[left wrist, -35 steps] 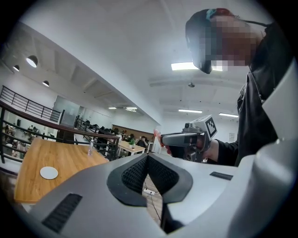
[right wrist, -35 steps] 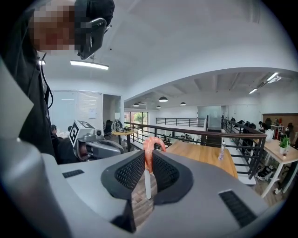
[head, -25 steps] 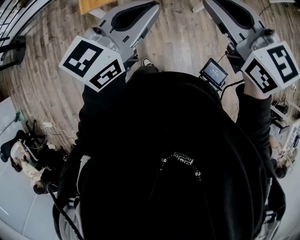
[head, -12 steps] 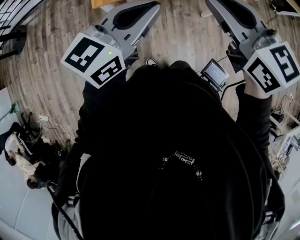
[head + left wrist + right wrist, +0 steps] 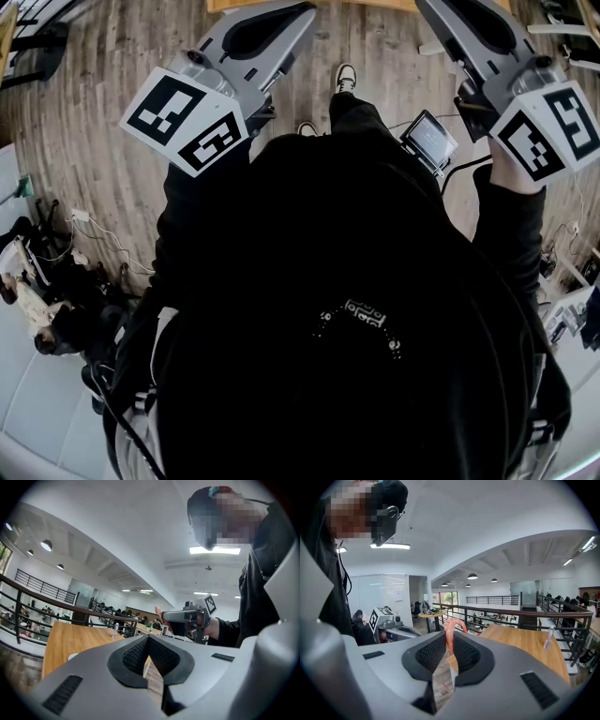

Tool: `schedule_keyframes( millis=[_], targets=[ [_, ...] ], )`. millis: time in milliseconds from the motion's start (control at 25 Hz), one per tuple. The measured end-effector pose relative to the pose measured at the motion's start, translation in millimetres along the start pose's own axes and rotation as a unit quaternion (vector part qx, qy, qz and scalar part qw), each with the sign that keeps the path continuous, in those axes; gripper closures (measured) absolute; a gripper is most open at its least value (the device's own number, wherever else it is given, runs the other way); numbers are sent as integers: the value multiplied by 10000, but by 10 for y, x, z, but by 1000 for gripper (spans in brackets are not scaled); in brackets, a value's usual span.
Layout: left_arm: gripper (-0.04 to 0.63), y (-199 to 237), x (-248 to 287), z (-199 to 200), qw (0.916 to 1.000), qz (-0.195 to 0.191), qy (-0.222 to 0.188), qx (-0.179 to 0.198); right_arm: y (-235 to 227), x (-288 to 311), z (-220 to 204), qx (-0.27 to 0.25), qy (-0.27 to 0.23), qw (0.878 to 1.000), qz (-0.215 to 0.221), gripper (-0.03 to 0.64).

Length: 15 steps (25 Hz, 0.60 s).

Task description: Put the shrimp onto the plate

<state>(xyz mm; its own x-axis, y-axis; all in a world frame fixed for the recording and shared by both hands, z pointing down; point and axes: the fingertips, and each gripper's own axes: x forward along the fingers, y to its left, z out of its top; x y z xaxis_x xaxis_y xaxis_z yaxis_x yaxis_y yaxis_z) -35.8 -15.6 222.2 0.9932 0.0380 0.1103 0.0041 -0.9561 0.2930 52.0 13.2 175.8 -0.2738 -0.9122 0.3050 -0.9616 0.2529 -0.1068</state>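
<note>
A pink curved shrimp (image 5: 450,632) stands up between the dark ribbed pads of my right gripper (image 5: 449,641), which is shut on it and held in the air above floor level. My left gripper (image 5: 148,638) is shut, its pads meeting at the tip with nothing between them. In the head view both grippers point forward over the wooden floor, the left marker cube (image 5: 183,122) at upper left and the right marker cube (image 5: 548,127) at upper right. A small white round thing (image 5: 72,656), possibly the plate, lies on the wooden table (image 5: 65,641); it is too small to tell.
A long wooden table (image 5: 525,644) with a water bottle (image 5: 547,638) runs beside a black railing (image 5: 506,613). A small screen (image 5: 429,141) hangs at the person's right side. Bags and cables (image 5: 42,305) lie on the floor at left. The person's dark top (image 5: 337,319) fills the head view.
The head view has shifted: a shoe and more of the table edge show at the top now. Both grippers keep nearly the same place in the view.
</note>
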Motion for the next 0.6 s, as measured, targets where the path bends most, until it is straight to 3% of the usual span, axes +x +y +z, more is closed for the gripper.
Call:
schedule_keyframes(
  millis=[280,600],
  targets=[
    [589,407,194,46,9995,311,-4,-29,-372,388,113,-97,-47,9995,281,557],
    [589,758,642,112,9993,371,71,-3,-918,665,113,-48,-55,9991,428,557]
  ],
)
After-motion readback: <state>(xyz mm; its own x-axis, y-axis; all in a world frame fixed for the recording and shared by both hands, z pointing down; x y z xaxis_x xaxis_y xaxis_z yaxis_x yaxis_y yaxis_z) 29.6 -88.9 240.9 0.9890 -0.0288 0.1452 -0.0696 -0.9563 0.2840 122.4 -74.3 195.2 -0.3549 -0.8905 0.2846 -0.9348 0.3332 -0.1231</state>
